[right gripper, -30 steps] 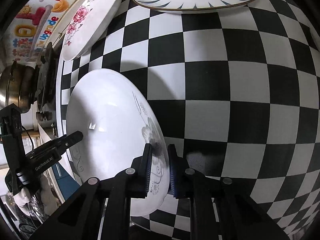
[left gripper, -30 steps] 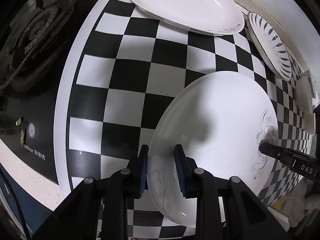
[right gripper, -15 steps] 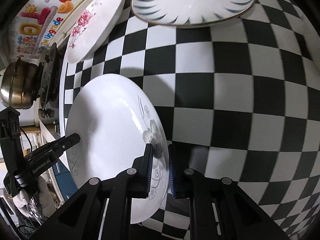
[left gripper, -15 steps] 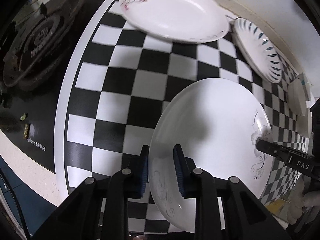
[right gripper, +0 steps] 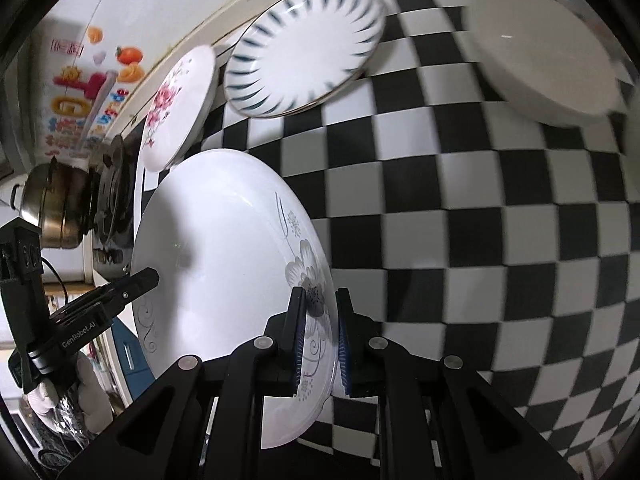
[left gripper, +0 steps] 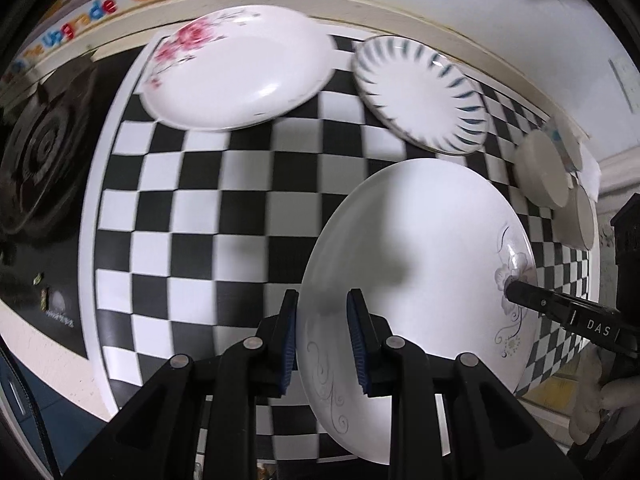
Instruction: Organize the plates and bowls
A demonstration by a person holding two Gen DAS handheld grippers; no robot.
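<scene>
Both clamped on opposite rims of grey-flower plate (left gripper: 416, 264), held centre-right of frame above checkered mat (left gripper: 224, 208): left gripper (left gripper: 322, 340) on scroll edge, right gripper (right gripper: 319, 340) on flower edge. Thin edge grips only; uneven motion between hands could twist plate loose, dropping onto striped plate (left gripper: 420, 92).

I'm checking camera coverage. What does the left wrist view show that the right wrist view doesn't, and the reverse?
Left wrist only: the black stove burner at its left edge.
Right wrist only: a metal pot and the gloved hand holding the left gripper.
Both: the grey-flower plate gripped at opposite rims, the pink-flower plate, the blue-striped plate and the checkered mat.
</scene>
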